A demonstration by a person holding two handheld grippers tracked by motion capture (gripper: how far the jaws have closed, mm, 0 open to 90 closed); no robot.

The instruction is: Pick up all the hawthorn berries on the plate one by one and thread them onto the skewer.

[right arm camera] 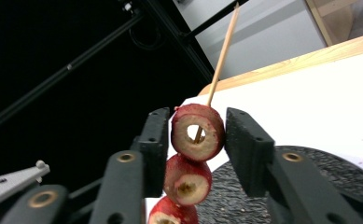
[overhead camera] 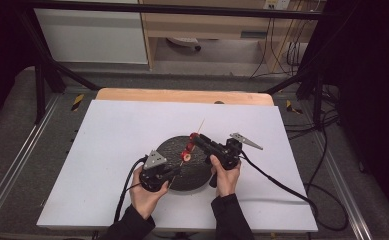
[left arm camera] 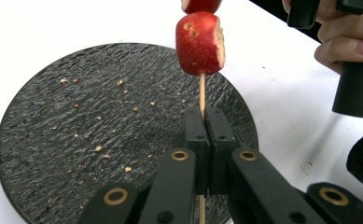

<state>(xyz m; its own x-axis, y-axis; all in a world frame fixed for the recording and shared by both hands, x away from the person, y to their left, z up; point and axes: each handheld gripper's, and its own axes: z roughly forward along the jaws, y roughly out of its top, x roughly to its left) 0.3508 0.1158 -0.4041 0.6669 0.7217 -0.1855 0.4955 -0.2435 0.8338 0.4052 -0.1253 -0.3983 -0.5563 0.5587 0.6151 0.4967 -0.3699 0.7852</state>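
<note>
A thin wooden skewer carries three red fruit pieces with cored middles and slants up over a round black plate. My left gripper is shut on the skewer's lower end, below the lowest fruit piece. My right gripper stands around the top fruit ring, its pads close beside the ring on either side and no longer squeezing it. The skewer's bare tip pokes out past that ring. In the high view the left gripper and the right gripper meet over the plate.
Crumbs lie scattered on the plate. The plate rests on a white board atop a wooden table. Black frame bars and cables surround the table. The right hand is near the plate's edge.
</note>
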